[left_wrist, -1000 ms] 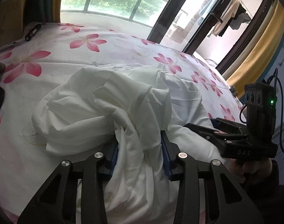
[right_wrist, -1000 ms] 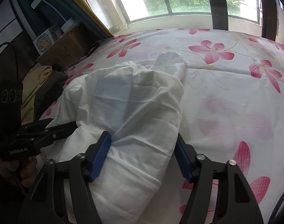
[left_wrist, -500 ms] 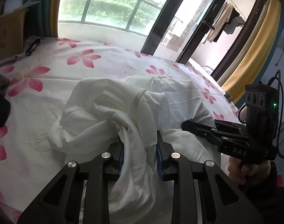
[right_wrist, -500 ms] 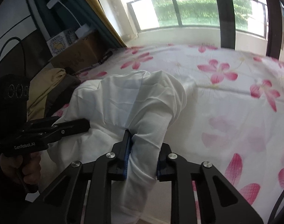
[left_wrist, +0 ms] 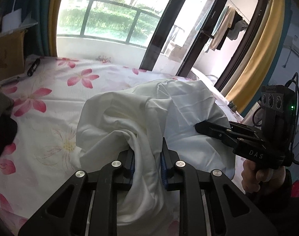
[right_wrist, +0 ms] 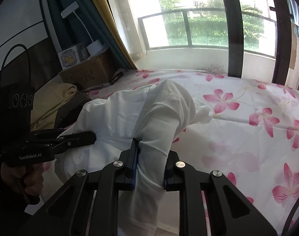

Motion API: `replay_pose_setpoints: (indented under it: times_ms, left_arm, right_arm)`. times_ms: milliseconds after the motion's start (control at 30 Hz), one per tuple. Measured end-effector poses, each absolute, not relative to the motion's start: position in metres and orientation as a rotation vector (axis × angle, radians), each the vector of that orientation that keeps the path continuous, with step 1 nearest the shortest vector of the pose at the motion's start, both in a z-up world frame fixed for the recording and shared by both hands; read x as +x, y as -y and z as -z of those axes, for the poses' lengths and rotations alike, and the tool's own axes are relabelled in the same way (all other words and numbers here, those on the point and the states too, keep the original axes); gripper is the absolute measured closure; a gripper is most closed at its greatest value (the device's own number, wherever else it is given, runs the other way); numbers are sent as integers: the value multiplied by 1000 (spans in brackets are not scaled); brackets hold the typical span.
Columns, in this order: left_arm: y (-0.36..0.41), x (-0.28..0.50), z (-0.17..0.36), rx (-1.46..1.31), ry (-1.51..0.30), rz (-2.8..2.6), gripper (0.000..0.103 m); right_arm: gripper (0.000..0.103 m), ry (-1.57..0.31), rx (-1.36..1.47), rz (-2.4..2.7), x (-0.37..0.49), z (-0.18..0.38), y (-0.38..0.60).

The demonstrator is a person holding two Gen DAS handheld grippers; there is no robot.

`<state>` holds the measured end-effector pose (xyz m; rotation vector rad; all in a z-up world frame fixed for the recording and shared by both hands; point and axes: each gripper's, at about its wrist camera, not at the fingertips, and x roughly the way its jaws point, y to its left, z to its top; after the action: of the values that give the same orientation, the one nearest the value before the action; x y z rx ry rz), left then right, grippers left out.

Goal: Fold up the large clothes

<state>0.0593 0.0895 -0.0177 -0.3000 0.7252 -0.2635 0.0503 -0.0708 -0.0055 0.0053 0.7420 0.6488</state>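
Since a second ago both grippers have closed in on bunches of the white garment (left_wrist: 129,118), and its gathered cloth now stands higher off the bedsheet (left_wrist: 57,90) than it did. It lies in a crumpled heap on the near part of the flowered sheet, on the side away from the window (left_wrist: 110,21). Left gripper (left_wrist: 147,157) has just been closing, and its blue pads now pinch a thick fold of white cloth that spills down between the black arms. Right gripper (right_wrist: 150,157) grips another bunch the same way, jaws drawn narrow around the fabric; its closing has all but stopped. Each hand (left_wrist: 257,179) shows below its tool's handle in the other camera. Left of the garment, tan and dark clothes (right_wrist: 53,102) are piled by a cardboard box (right_wrist: 86,72), and a small black object (left_wrist: 33,66) lies on the sheet near the box
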Motion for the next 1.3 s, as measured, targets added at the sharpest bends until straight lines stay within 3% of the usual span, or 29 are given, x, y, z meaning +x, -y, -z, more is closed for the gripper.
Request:
replay_pose_setpoints:
  times_ms: [533, 1300]
  left_arm:
    - [-103, 43, -13, -253, -627, 232, 82]
    - [-190, 8, -32, -253, -540, 105, 82]
  right_arm:
    - [84, -627, -71, -664, 38, -31, 49]
    - [84, -556, -156, -790, 42, -49, -52]
